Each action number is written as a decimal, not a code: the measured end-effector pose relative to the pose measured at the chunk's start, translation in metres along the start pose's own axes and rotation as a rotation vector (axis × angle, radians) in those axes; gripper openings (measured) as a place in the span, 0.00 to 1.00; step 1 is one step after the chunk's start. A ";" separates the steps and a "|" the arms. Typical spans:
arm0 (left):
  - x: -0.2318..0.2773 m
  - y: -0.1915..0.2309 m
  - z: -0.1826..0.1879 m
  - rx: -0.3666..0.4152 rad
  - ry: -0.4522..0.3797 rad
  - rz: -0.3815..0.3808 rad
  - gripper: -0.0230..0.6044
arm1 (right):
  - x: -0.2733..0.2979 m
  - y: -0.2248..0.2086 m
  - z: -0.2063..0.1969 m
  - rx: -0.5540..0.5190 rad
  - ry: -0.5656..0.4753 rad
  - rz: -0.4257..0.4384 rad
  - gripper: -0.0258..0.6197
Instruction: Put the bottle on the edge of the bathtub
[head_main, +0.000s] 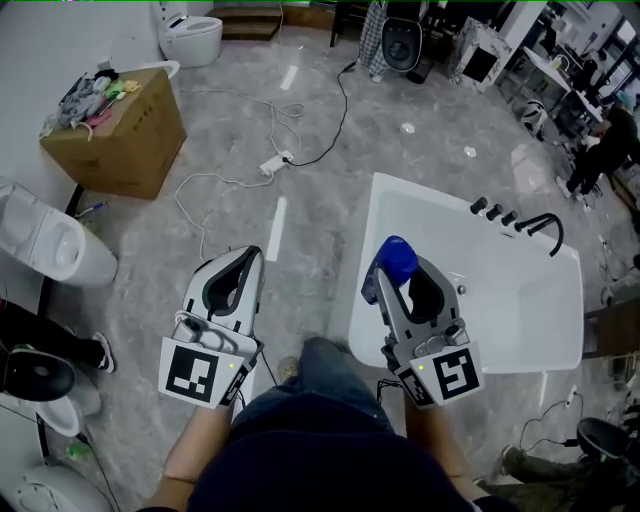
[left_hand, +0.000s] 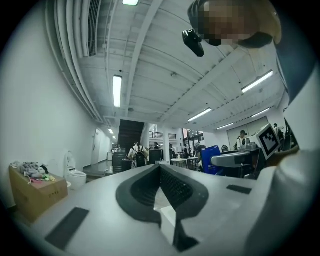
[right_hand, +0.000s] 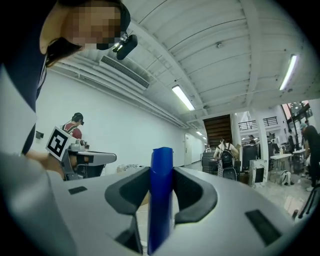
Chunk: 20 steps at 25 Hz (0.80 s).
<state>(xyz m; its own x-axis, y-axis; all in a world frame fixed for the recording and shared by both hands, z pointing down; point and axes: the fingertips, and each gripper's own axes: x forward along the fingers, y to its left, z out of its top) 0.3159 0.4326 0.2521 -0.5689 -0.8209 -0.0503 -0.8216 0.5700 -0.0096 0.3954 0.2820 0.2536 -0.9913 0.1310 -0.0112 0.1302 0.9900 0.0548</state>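
In the head view, the left gripper (head_main: 246, 256) is held over the grey floor, its jaws closed with the tips together. The right gripper (head_main: 398, 262) clamps a blue bottle (head_main: 396, 260), which shows from above just inside the left rim of the white bathtub (head_main: 362, 262). The bottle is held in the jaws, not set on the edge. A black faucet (head_main: 541, 226) stands at the tub's far rim. Well to the left, an open cardboard box (head_main: 125, 140) holds a heap of mixed cloths and small items (head_main: 88, 96) that rises above its top. A white toilet (head_main: 192, 36) stands beyond the box and another toilet bowl (head_main: 45, 240) sits at the left edge. A white power strip (head_main: 272, 163) lies with its cables on the floor between box and tub.

In the left gripper view, the left gripper (left_hand: 160, 167) has its two dark pads meeting at the tips. The cardboard box (left_hand: 36, 194) appears low on the left with its heap (left_hand: 27, 168) on top, a toilet (left_hand: 75, 174) just beside it. The blue bottle (left_hand: 212, 158) shows to the right.

In the right gripper view, the right gripper (right_hand: 161, 172) grips the blue bottle (right_hand: 160, 200), which stands upright with a pad pressing on each side. The left gripper (right_hand: 87, 159) is at the left.
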 end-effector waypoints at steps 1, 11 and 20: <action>0.006 0.005 -0.004 -0.005 0.002 -0.008 0.07 | 0.007 -0.004 -0.002 0.002 0.003 -0.009 0.29; 0.108 0.057 -0.028 -0.022 0.000 -0.047 0.07 | 0.106 -0.065 -0.021 -0.022 -0.008 -0.021 0.29; 0.280 0.107 -0.025 0.008 0.002 -0.098 0.07 | 0.229 -0.189 -0.030 -0.016 0.010 -0.035 0.29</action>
<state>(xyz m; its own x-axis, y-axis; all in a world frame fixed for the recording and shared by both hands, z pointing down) 0.0679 0.2630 0.2616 -0.4857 -0.8729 -0.0466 -0.8731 0.4870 -0.0224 0.1436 0.1235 0.2705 -0.9954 0.0961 -0.0035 0.0956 0.9929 0.0705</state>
